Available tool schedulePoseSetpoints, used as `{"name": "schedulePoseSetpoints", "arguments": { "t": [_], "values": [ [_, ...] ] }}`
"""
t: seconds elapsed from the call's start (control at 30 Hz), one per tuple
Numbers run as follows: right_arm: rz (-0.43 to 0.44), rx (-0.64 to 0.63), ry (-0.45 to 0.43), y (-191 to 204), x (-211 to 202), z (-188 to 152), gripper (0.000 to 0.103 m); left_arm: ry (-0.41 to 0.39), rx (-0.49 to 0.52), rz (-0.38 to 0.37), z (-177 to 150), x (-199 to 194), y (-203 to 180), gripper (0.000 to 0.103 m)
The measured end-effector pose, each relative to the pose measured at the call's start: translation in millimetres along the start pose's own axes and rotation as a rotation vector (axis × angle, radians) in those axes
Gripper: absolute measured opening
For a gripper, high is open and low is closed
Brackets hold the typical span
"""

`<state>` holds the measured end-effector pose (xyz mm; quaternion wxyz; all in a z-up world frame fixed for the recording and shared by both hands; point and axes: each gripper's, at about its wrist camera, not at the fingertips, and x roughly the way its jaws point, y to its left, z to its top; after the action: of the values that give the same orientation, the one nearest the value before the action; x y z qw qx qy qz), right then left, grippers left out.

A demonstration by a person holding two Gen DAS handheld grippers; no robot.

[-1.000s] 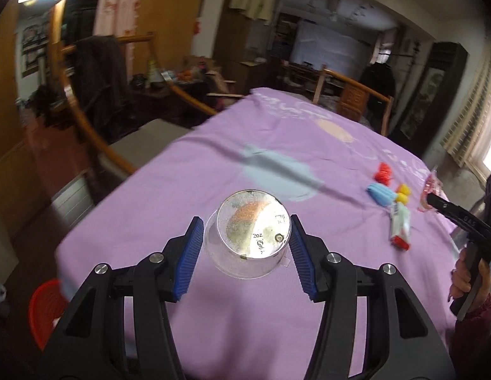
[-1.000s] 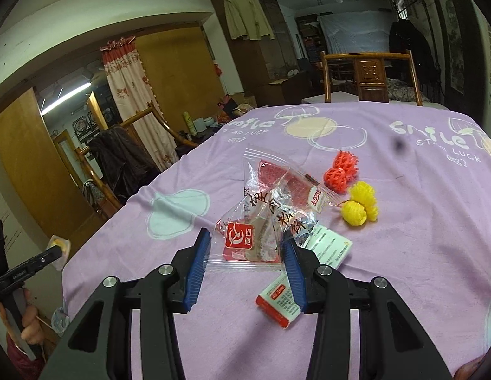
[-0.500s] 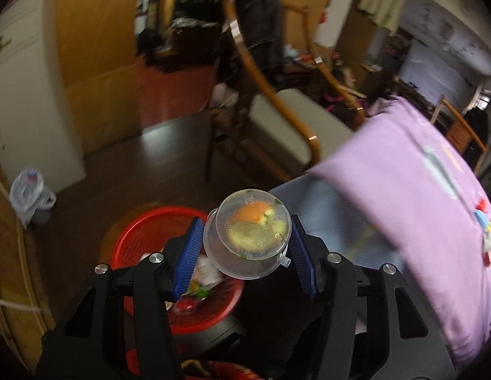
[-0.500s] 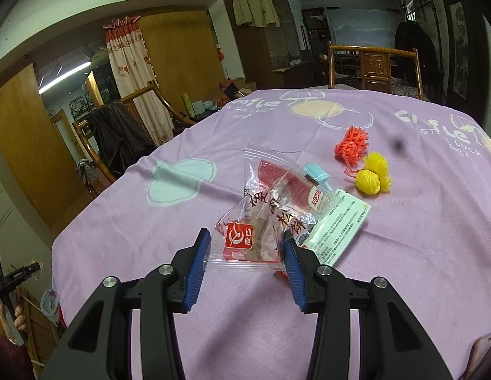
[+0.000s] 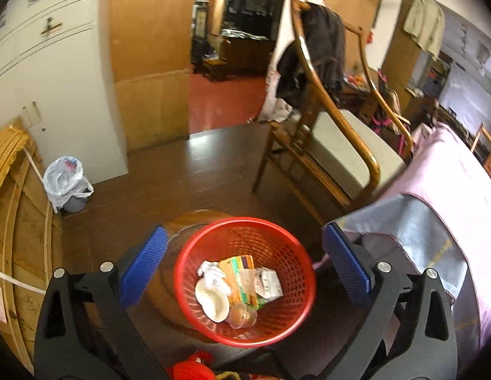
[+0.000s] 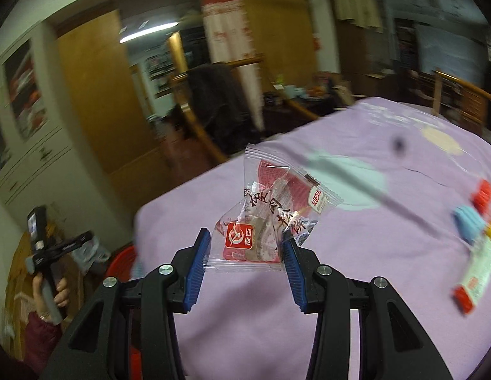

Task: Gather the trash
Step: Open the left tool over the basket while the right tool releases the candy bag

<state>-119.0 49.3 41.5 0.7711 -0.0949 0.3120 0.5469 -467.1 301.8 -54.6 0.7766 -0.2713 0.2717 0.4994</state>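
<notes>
Jaws wide on the left gripper point(image 5: 243, 267) above one red basket point(image 5: 296, 253); right gripper point(image 6: 247, 264) clamps one wrapper point(image 6: 264, 221).

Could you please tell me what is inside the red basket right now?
The red basket holds a small clear sauce cup, a white lid, crumpled white paper and flat snack wrappers. Whatever lies beneath that pile is covered.
</notes>
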Motion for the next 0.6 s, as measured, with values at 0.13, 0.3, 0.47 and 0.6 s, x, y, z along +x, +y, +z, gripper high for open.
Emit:
{"name": "schedulePoseSetpoints", "arguments": {
  "t": [0.13,0.3,0.47,0.6],
  "values": [
    [0.134,-0.113,0.08,70.8,34.1,6.2,0.045,-0.001,-0.061,0.033,2.9,6.6,27.2,0.096],
    [0.259,-0.225,0.188,150.1,81.5,0.7,0.045,-0.031,-0.077,0.133,5.3,10.7,46.6,0.096],
    [0.336,-0.29,0.3,216.4,135.1,-13.6,0.046,-0.023,-0.137,0.131,7.6,15.7,71.9,0.096],
    [0.392,-0.302,0.396,252.9,184.1,-21.2,0.063,-0.023,-0.179,0.151,5.2,17.7,84.5,0.096]
  ]
}}
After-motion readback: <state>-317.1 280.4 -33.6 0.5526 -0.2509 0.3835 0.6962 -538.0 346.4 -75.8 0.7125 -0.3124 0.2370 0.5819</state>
